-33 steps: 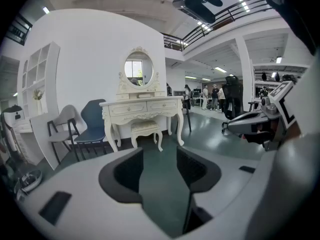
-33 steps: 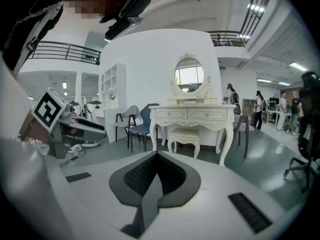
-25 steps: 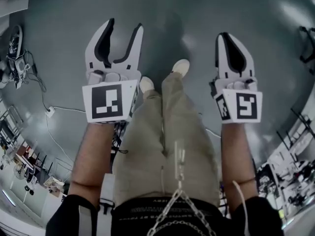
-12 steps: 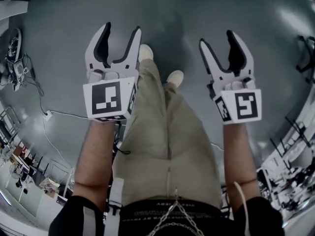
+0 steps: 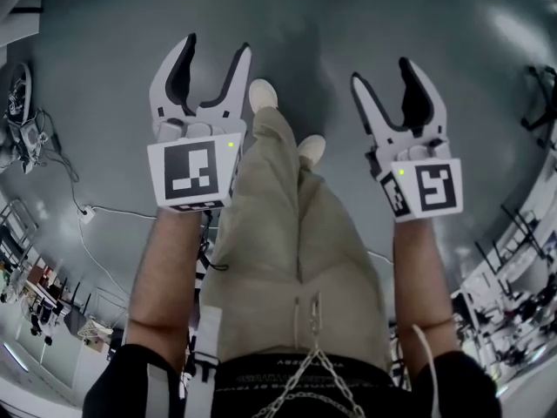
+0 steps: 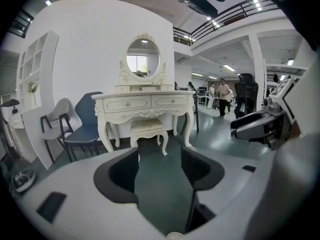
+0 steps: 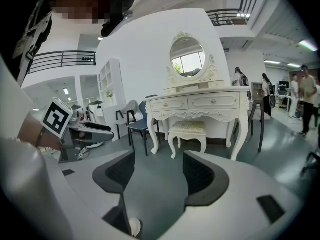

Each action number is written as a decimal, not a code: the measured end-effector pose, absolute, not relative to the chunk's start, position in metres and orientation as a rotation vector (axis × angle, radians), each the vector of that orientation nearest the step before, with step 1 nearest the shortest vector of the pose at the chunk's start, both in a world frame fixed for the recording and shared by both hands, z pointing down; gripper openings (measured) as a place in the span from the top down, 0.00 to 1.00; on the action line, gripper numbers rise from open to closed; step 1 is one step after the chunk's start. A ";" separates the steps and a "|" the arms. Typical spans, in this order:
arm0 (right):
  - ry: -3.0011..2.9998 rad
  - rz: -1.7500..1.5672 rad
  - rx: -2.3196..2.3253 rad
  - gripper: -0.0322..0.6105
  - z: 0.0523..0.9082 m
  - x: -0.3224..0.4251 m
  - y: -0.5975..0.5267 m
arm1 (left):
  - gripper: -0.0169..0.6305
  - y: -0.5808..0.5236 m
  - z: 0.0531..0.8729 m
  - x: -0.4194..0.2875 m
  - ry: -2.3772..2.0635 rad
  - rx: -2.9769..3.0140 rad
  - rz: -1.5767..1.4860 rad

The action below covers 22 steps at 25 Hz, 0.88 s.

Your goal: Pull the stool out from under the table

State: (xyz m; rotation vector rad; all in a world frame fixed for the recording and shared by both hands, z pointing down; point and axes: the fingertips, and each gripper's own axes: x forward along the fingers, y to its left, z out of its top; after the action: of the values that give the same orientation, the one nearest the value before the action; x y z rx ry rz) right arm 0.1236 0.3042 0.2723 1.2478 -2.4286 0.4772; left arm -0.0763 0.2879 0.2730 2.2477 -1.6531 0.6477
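A cream stool with carved legs stands tucked under a cream dressing table, some way ahead across the grey floor. The right gripper view shows the same stool and table. My left gripper is held out in front of me, open, with only floor between its jaws. My right gripper is level with it; its jaws are opening and nothing is between them. Both are far from the stool.
An oval mirror tops the table. A blue chair and a grey chair stand left of it, with a white shelf unit beyond. People stand at the back right. Cables lie on the floor to my left.
The right gripper's jaws have gone from shut to wide apart. The left jaws spread slightly. My feet have stepped forward, and both grippers stay held out in front.
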 end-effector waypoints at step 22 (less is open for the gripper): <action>-2.437 0.559 1.319 0.52 0.260 0.070 0.145 | 0.59 0.141 0.278 -0.108 -1.518 2.307 0.654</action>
State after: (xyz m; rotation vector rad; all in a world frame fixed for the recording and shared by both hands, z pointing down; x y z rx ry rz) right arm 0.0696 0.1449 0.2598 1.3186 -2.4369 0.5589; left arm -0.1077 0.1411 0.2783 2.3068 -1.5184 0.6535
